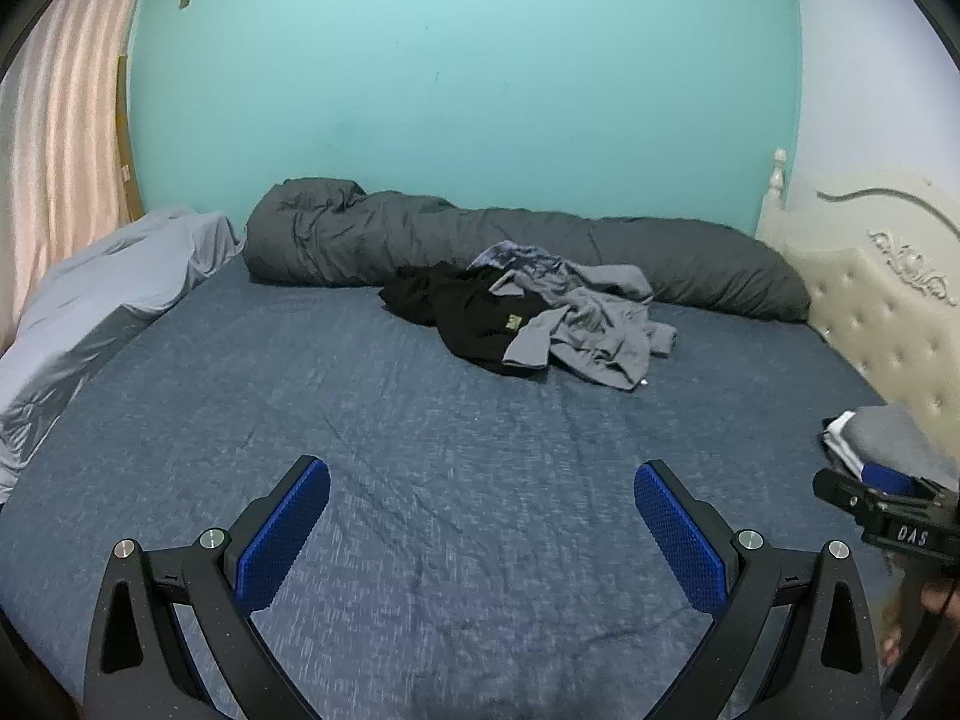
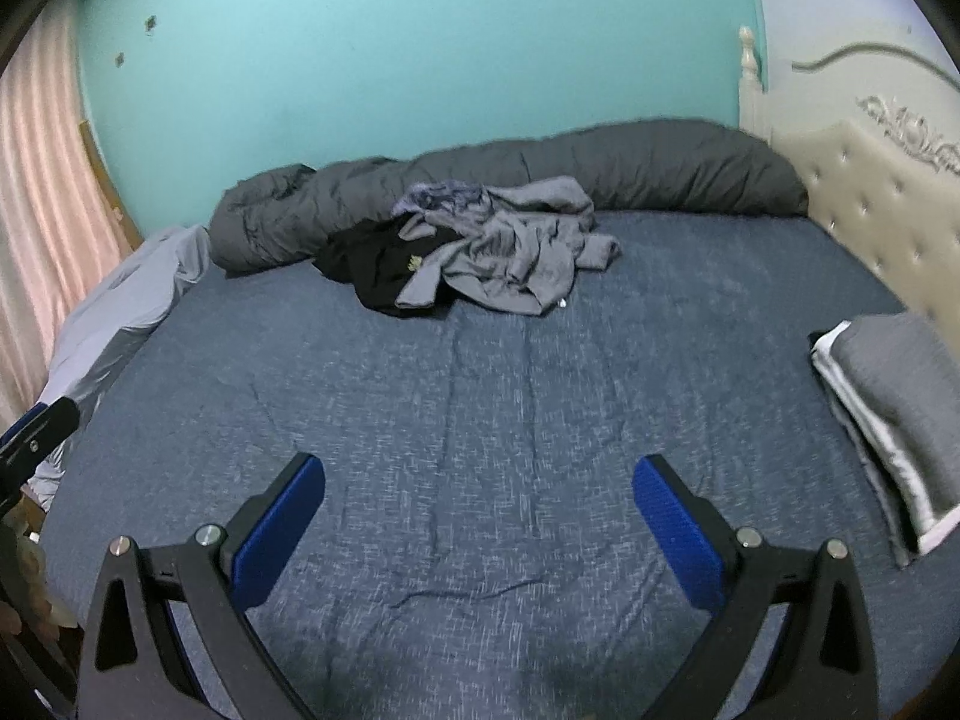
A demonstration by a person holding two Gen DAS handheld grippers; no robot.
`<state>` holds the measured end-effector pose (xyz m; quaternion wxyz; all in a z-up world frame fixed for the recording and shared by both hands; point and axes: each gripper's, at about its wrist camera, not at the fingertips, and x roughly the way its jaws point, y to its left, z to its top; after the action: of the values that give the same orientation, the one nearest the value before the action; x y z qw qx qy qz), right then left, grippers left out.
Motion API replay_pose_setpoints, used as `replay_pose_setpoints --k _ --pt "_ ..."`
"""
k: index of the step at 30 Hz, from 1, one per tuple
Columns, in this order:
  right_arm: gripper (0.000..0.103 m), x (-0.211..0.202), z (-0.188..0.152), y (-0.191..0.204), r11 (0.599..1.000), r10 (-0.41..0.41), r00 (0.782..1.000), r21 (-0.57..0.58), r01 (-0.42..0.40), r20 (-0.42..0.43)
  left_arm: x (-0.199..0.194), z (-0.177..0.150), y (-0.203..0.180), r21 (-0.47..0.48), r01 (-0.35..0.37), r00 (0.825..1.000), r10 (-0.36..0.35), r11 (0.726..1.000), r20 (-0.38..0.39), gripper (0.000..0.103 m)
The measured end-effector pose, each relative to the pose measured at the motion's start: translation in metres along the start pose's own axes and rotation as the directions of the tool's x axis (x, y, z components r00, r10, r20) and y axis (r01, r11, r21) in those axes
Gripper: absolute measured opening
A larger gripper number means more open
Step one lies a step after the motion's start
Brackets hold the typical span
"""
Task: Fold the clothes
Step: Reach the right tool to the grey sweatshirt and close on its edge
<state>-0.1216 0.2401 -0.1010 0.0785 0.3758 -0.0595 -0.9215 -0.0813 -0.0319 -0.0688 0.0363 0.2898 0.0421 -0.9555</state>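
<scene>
Both grippers hang low over the near edge of the bed, the left gripper (image 1: 482, 531) and right gripper (image 2: 479, 525) each with jaws spread wide and nothing between them. The blue bedsheet (image 2: 480, 396) stretches toward a teal wall (image 1: 468, 72), where a rolled grey duvet (image 1: 690, 267) lies. The crumpled clothes pile (image 2: 480, 249) sits well ahead of both claws; folded clothes (image 2: 900, 396) rest by the cream headboard (image 2: 870, 204).

Heathered blue bedsheet (image 2: 480, 390), teal wall (image 2: 420, 60), black garment (image 2: 378, 270) under grey clothes (image 2: 516, 258).
</scene>
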Motion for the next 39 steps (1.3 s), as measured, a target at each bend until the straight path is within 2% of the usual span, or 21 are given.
replay_pose_setpoints --k 7,10,14,19,21,23,27,31,34,36,38,39 --pt "0.103 0.09 0.031 -0.017 1.0 0.0 0.999 -0.017 -0.001 -0.045 0.075 0.008 0.002 0.014 -0.014 1.0 0.014 1.0 -0.012 0.103" --pt "0.103 0.136 0.046 -0.027 0.999 0.031 0.996 -0.022 -0.033 -0.078 0.109 0.01 0.005 -0.004 -0.002 1.0 0.002 1.0 -0.026 0.103" --pt "0.103 0.19 0.065 -0.038 0.999 0.034 0.998 -0.007 -0.035 -0.059 0.156 0.009 0.013 -0.037 0.002 0.998 -0.005 0.999 -0.064 0.103" --pt "0.103 0.265 0.087 -0.055 0.998 -0.056 0.989 -0.005 0.056 -0.14 0.21 0.0 0.023 -0.086 -0.017 0.995 0.008 0.996 -0.097 0.103" --pt "0.099 0.29 0.094 -0.064 0.998 -0.064 0.984 0.019 0.068 -0.164 0.23 -0.007 0.025 -0.089 -0.018 0.993 0.008 0.996 -0.114 0.103" --pt "0.092 0.311 0.1 -0.074 0.997 -0.062 0.985 0.039 0.069 -0.159 0.247 -0.014 0.028 -0.098 -0.017 0.992 0.004 0.995 -0.128 0.103" --pt "0.091 0.349 0.109 -0.085 0.995 -0.098 0.985 0.018 0.102 -0.145 0.276 -0.022 0.032 -0.111 -0.016 0.987 -0.002 0.994 -0.158 0.103" --pt "0.09 0.393 0.121 -0.098 0.993 -0.091 0.981 0.056 0.102 -0.172 0.295 -0.025 0.032 -0.123 -0.011 0.987 -0.009 0.992 -0.163 0.103" --pt "0.08 0.419 0.13 -0.106 0.99 -0.09 0.978 0.088 0.108 -0.189 0.305 -0.027 0.031 -0.124 -0.003 0.986 -0.018 0.992 -0.167 0.103" --pt "0.077 0.432 0.134 -0.109 0.988 -0.089 0.979 0.108 0.111 -0.184 0.307 -0.029 0.03 -0.117 0.003 0.986 -0.023 0.993 -0.165 0.103" --pt "0.069 0.445 0.136 -0.111 0.987 -0.087 0.978 0.119 0.111 -0.191 0.309 -0.031 0.03 -0.106 0.009 0.986 -0.026 0.994 -0.164 0.103" --pt "0.056 0.451 0.137 -0.111 0.988 -0.076 0.978 0.115 0.099 -0.195 0.31 -0.033 0.031 -0.104 0.01 0.986 -0.027 0.995 -0.164 0.103"
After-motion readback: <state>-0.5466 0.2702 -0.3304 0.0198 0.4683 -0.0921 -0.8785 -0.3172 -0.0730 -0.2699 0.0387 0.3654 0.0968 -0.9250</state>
